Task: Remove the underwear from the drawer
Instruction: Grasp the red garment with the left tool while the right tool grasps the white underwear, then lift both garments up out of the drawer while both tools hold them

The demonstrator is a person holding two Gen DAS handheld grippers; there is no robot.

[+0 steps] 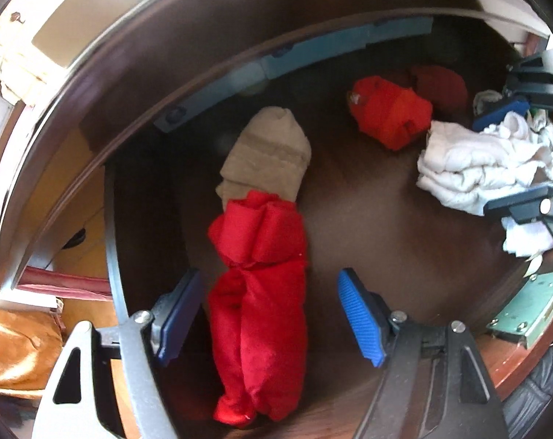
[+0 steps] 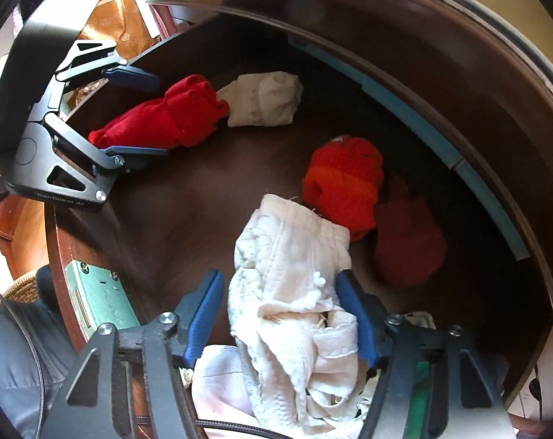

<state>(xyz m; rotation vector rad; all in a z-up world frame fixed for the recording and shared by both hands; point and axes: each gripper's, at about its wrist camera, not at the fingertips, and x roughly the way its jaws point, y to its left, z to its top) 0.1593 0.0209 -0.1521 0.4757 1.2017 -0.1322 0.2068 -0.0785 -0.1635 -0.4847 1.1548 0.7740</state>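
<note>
- Underwear pieces lie on the dark floor of the open drawer (image 1: 148, 84).
- Red rolled piece (image 1: 258, 263) sits between the left gripper (image 1: 269, 314) pads; gaps on both sides, jaws spread, nothing grasped.
- Beige piece (image 1: 269, 153) touches the red roll's far end.
- White crumpled piece (image 2: 294, 292) lies between the right gripper (image 2: 280, 314) pads; right pad touches the cloth, left pad stands just off it. No firm clamp visible.
- Orange-red piece (image 2: 346, 183) just beyond the white one, dark red piece (image 2: 408, 245) beside it.
- Blue strip (image 2: 415, 124) runs along the drawer's back wall.
</note>
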